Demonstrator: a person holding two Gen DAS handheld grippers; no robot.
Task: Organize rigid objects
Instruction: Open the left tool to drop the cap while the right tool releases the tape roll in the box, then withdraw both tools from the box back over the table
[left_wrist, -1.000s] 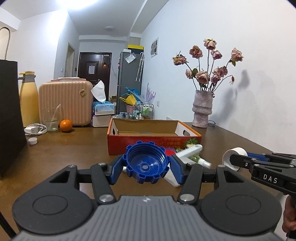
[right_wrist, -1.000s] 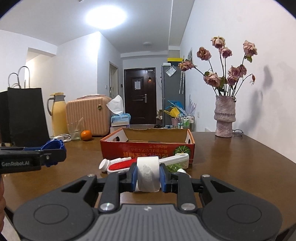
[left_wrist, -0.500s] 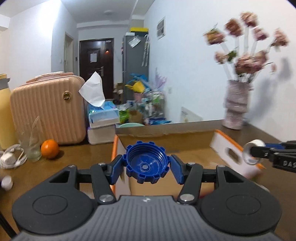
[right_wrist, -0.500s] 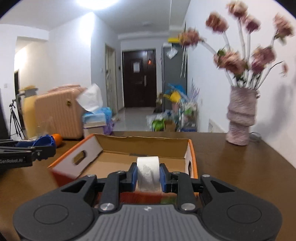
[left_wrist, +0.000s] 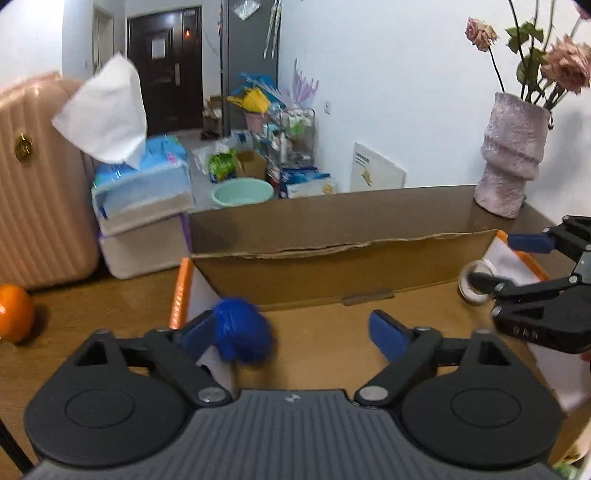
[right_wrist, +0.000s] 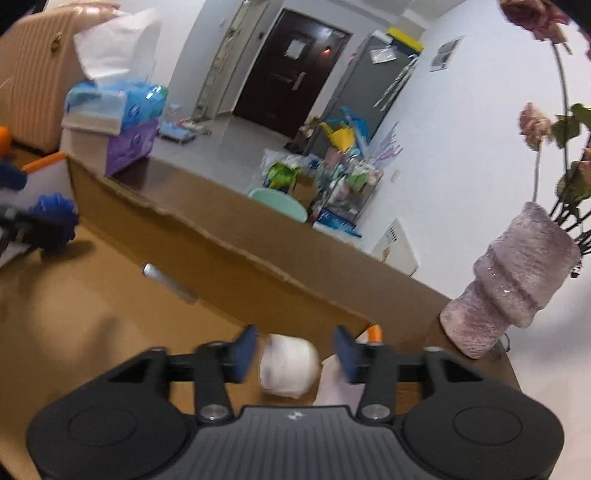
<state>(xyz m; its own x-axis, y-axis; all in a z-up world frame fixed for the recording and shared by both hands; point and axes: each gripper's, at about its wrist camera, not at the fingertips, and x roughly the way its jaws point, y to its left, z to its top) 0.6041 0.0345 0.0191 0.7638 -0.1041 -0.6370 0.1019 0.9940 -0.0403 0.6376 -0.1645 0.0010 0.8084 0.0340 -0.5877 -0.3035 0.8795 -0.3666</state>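
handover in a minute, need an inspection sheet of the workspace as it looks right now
surface: brown wooden table, carrying an open cardboard box with orange edges
job's things: blue cap blurred, by the left finger over the box floor; white tape roll blurred, loose between the right tool's fingers
clutter: orange, pink vase with dried roses, tissue box
grippers: left tool jaws opening, right pad clear of the cap; right tool jaws opening, pads off the roll
cables: nothing seen
surroundings: pink suitcase, dark door, green basin, cluttered floor by a white wall
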